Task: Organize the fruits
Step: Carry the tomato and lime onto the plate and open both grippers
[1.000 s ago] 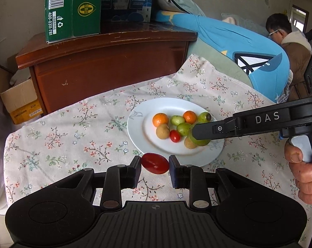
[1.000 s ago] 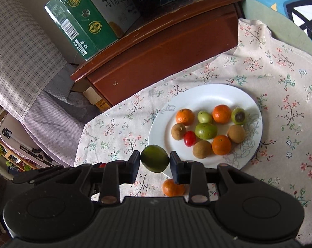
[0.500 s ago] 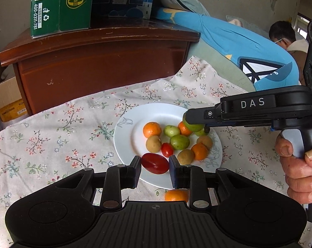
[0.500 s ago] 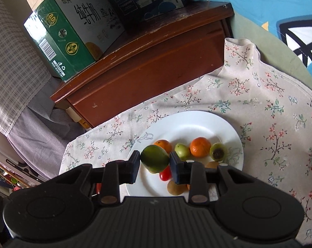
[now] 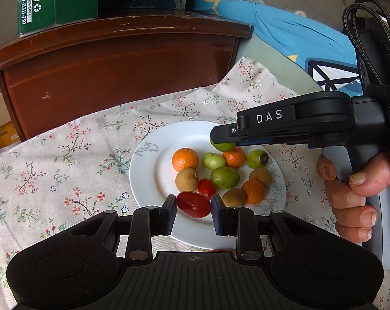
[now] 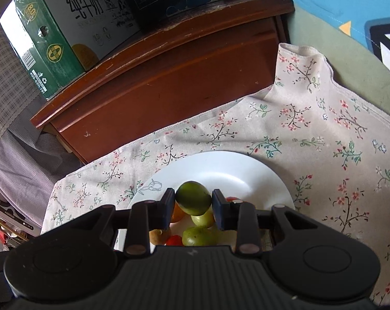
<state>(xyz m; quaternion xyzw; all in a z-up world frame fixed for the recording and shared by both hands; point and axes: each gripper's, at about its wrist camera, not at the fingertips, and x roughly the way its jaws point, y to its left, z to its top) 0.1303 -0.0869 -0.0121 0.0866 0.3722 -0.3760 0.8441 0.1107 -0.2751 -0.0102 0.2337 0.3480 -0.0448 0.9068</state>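
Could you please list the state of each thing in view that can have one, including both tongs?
Left tongs: shut on the red fruit, over the plate's near edge.
Right tongs: shut on the green fruit, above the plate.
White plate: flat on the floral cloth, holding a cluster of fruit.
Green carton: upright on the wooden cabinet.

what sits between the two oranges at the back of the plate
A small green fruit lies between the left orange and the right orange on the white plate, seen in the left wrist view.
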